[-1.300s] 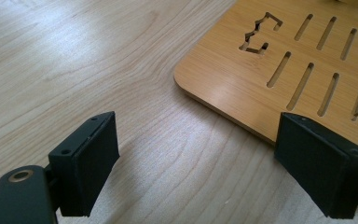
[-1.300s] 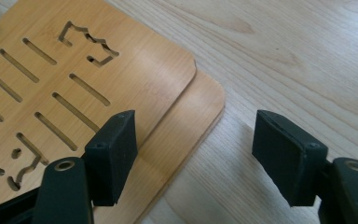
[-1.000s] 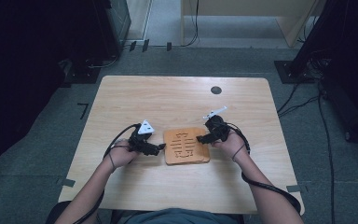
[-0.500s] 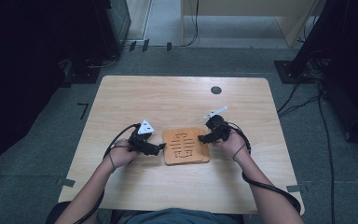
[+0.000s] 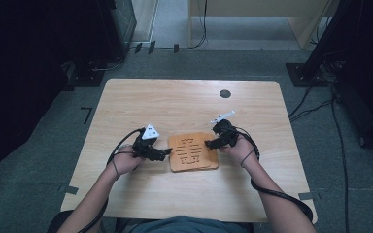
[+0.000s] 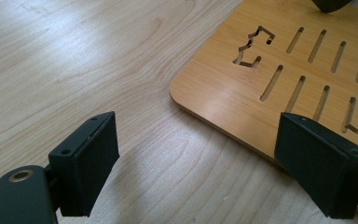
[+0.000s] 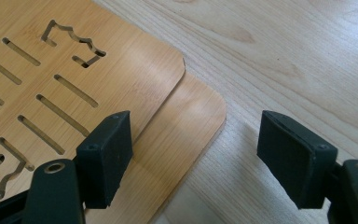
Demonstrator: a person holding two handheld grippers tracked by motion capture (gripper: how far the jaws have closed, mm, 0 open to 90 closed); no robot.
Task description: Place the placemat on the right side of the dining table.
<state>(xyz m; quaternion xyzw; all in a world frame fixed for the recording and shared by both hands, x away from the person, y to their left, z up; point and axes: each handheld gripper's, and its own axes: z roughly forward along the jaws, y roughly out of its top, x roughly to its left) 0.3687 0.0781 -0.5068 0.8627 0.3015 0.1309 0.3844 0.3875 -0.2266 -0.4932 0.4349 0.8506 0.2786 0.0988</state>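
Slotted wooden boards (image 5: 193, 153) stacked, no readable writing, left claw (image 5: 167, 154) apart, right claw (image 5: 208, 144) apart, just widening

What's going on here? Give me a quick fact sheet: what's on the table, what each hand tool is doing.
surface: light wooden table
items: two slotted bamboo boards, upper board stacked askew on lower board
left gripper: jaws open, at the stack's left corner, holding nothing
right gripper: jaws open, straddling the lower board's corner, pads not pressing
other: dark round mark near the far edge
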